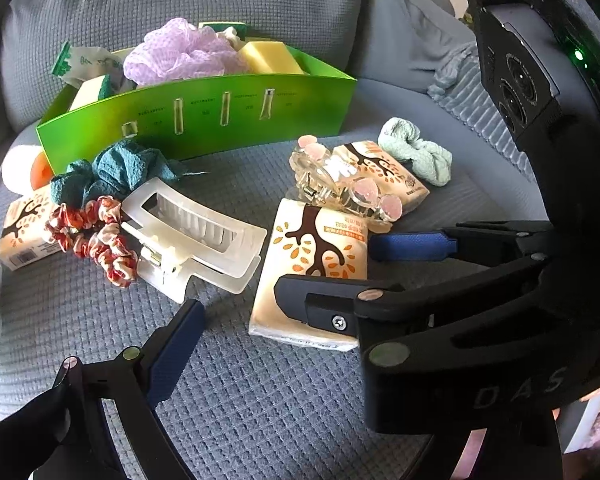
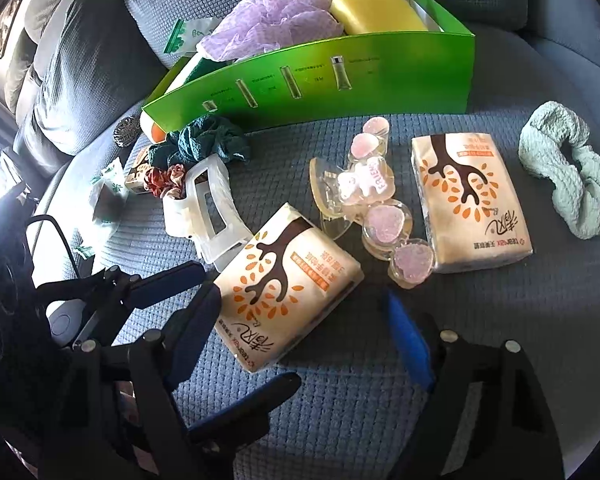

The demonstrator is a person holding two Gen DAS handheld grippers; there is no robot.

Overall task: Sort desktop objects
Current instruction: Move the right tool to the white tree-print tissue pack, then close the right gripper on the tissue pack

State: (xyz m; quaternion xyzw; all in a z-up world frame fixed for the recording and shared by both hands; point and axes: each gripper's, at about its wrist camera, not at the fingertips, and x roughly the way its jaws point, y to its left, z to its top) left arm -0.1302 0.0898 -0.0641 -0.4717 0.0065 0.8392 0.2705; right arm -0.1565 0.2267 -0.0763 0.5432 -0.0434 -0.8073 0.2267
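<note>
Right wrist view looked down on a blue-grey cushion (image 2: pixel 380 420) strewn with small things, and the green box (image 2: pixel 340 84) at the back served as the landmark. In front of the box, nearest the camera, lay a tissue pack (image 2: pixel 288 284) printed with a brown tree. The right gripper (image 2: pixel 304 324) stood wide open around its near end, one dark pad at the pack's left edge and a blue pad (image 2: pixel 410 344) clear of its right edge; nothing was clamped. Also before the box, a clear hair claw (image 2: pixel 376 204) with pink hearts lay between that pack and a second tissue pack (image 2: pixel 472 200), touching both. Off the box's right corner sat a pale mint scrunchie (image 2: pixel 568 176). Just before the box's left end lay a teal scrunchie (image 2: pixel 204 140), a red patterned scrunchie (image 2: pixel 166 180) and a white hair claw (image 2: pixel 204 208), bunched together. Inside the box were a lilac bath puff (image 2: pixel 268 24) and a yellow sponge (image 2: pixel 376 14).

The left wrist view showed the same spread (seen from the other side): the left gripper (image 1: pixel 288 296) was also wide open and empty, only one blue-padded finger (image 1: pixel 176 344) clearly its own, hovering over bare cushion in front of the white claw. A third tissue pack (image 1: pixel 22 236) lay left of the box, beneath the scrunchies
</note>
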